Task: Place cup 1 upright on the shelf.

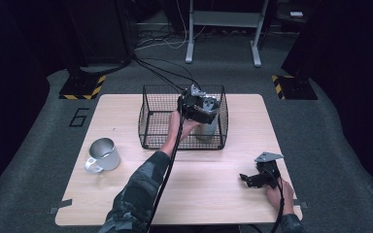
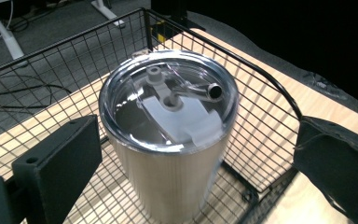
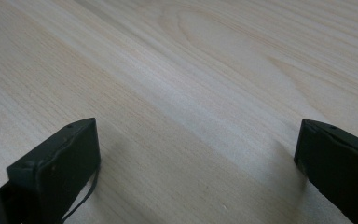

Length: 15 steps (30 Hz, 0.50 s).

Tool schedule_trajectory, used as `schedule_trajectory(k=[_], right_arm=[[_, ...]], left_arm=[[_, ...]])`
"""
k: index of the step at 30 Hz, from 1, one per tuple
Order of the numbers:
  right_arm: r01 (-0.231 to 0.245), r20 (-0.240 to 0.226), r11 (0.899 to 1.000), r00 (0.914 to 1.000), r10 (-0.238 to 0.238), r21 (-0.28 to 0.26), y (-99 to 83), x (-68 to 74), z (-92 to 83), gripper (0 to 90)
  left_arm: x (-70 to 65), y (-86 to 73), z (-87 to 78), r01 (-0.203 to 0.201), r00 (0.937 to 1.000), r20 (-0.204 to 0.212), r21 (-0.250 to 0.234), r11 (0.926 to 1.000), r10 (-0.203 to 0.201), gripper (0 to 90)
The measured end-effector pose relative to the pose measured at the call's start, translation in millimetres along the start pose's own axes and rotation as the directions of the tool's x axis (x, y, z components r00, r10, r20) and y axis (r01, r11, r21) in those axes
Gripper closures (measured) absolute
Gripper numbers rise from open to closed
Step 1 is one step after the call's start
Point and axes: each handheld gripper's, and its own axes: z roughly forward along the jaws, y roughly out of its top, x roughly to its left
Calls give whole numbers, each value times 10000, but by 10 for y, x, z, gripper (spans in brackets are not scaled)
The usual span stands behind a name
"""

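Dark floor and trailing cables surround a pale wooden tabletop [image 1: 209, 194], and the work sits at its far edge, where a black wire basket [image 1: 148, 121] stands about midway along. Inside the basket, toward its right end, a steel tumbler [image 2: 172, 172] stands upright with a clear lid [image 2: 168, 109] pressed on; nothing else shares the basket with it. Whether the tumbler holds any liquid I cannot tell through the lid.

Reaching over the basket's near wall, the left gripper [image 1: 196, 108] has its jaws spread wide to either side of the tumbler, neither touching the steel as far as the left gripper view shows.

To my eye the trouble lies in the tight space: the right-hand jaw sits close to the basket's wire wall, and closing could catch it on the mesh, dragging the basket or knocking the tumbler over. The smooth tapered steel could also slip through a grip taken too low or too lightly. A lift that is not straight up might snag the rim on the wire.

Farther out, the right gripper [image 1: 257, 177] rests low near the tabletop's near right corner, jaws wide apart over bare wood. Near the left edge stands a metal mug [image 1: 104, 154], empty, with a white handle.
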Motion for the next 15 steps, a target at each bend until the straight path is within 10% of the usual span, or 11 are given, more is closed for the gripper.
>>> schedule_trajectory(k=[15], right_arm=[[84,-22,10000,10000,-84,15,-1,-4,0,0]], left_arm=[[-52,-331,-540,-388,9991,140,-213,9990,391,31]])
